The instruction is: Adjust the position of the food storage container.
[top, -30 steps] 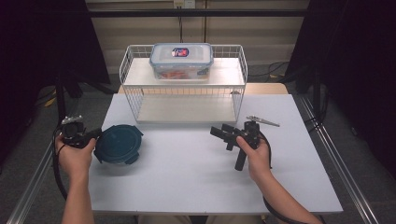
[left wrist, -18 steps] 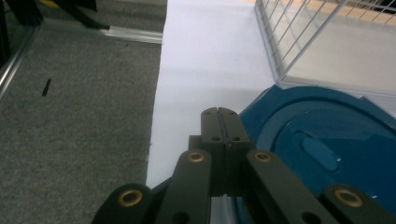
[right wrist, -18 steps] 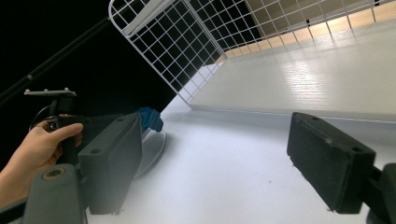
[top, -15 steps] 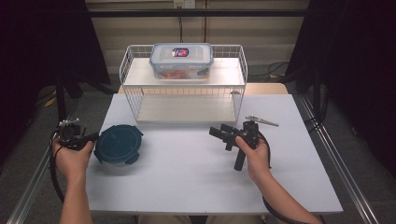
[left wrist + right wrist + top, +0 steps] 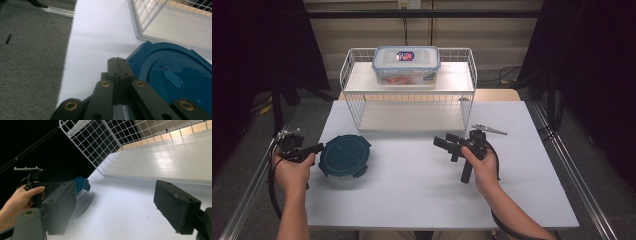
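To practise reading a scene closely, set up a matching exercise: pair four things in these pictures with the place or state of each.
Things:
1. round blue-lidded container
2. rectangular clear container
3. left gripper
4. right gripper

Places or states:
A. fingers wide apart, nothing between them
B. on the top shelf of the white wire rack
C. fingers pressed together, tip by the blue lid
D. on the white table, in front of the rack

Pairs: 1-D, 2-B, 3-C, 4-A

glossy blue plastic lid (image 5: pixel 172 72), matt white table (image 5: pixel 412 175)
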{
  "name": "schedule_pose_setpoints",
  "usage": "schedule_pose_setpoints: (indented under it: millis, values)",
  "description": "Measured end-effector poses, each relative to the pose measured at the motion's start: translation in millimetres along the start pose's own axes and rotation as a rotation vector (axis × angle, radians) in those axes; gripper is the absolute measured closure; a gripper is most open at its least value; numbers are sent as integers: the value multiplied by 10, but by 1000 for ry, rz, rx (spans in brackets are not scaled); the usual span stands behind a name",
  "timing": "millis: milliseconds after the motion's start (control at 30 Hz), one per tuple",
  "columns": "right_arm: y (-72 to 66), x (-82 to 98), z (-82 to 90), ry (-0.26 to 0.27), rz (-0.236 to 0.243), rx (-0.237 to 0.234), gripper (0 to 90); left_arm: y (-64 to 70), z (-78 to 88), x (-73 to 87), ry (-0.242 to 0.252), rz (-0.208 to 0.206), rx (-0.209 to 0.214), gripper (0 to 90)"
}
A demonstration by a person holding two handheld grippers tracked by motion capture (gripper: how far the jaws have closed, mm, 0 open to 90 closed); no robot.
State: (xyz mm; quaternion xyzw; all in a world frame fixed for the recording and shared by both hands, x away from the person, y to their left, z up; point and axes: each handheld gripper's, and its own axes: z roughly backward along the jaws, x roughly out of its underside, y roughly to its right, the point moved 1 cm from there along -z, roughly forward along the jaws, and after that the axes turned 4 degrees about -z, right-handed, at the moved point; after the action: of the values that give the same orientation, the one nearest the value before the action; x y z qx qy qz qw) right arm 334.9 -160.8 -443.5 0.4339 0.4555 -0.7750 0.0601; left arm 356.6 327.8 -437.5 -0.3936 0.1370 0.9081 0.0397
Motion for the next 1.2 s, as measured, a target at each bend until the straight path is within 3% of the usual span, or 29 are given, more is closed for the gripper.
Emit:
schedule_pose_setpoints:
  millis: [133, 667, 767, 1067, 1200]
  values:
    - [-4, 9, -16, -4, 6, 2, 183, 99, -11, 24, 2, 5, 28, 900]
    - [-20, 41, -41, -17, 10, 6, 183, 581, -131, 90, -5, -69, 70, 900]
    - [-16, 47, -34, -18, 7, 5, 183, 642, -151, 95, -3, -60, 81, 900]
    - [-19, 46, -13, -14, 11, 8, 183, 660, -165, 97, -11, -56, 105, 900]
    - [-15, 50, -18, -16, 9, 11, 183, 613, -146, 93, -20, -36, 99, 797]
